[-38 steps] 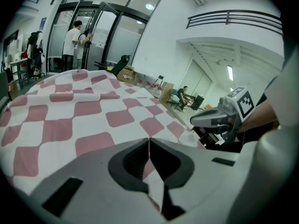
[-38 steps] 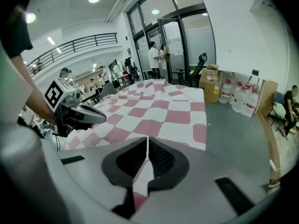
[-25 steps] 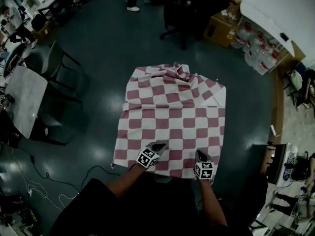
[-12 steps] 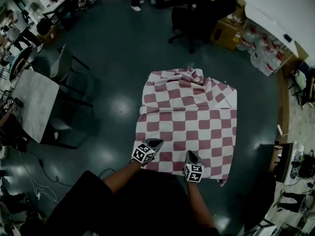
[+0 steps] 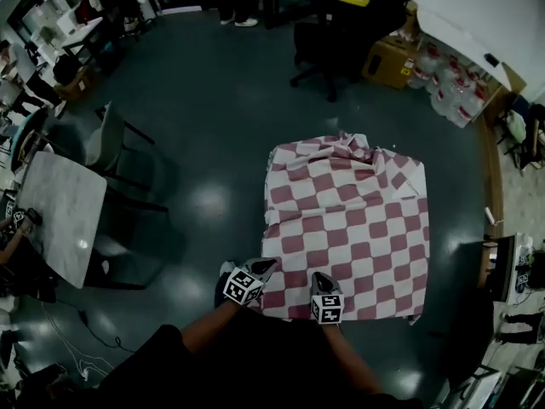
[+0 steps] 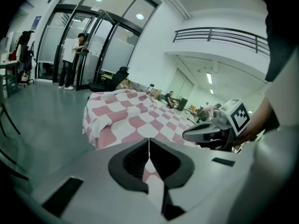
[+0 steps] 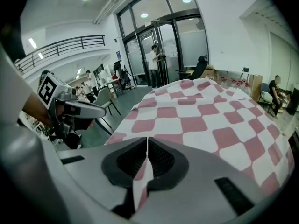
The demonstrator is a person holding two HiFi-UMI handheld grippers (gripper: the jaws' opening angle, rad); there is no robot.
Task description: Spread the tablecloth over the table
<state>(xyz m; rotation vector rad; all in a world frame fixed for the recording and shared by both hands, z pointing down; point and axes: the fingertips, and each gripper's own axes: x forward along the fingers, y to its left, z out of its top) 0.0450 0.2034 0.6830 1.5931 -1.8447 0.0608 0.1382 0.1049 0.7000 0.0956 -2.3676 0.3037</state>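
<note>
Fingers on left gripper [image 5: 263, 267], right gripper [image 5: 319, 278] each pinch soft red-white checked tablecloth [image 5: 349, 211] hem.

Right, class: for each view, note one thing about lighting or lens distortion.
Head view: dim, dark corners, lamp glare on the floor beside the tablecloth. Left gripper view: bright, fisheye bows the door frames. Right gripper view: bright, the railing curves, edges go black.
</note>
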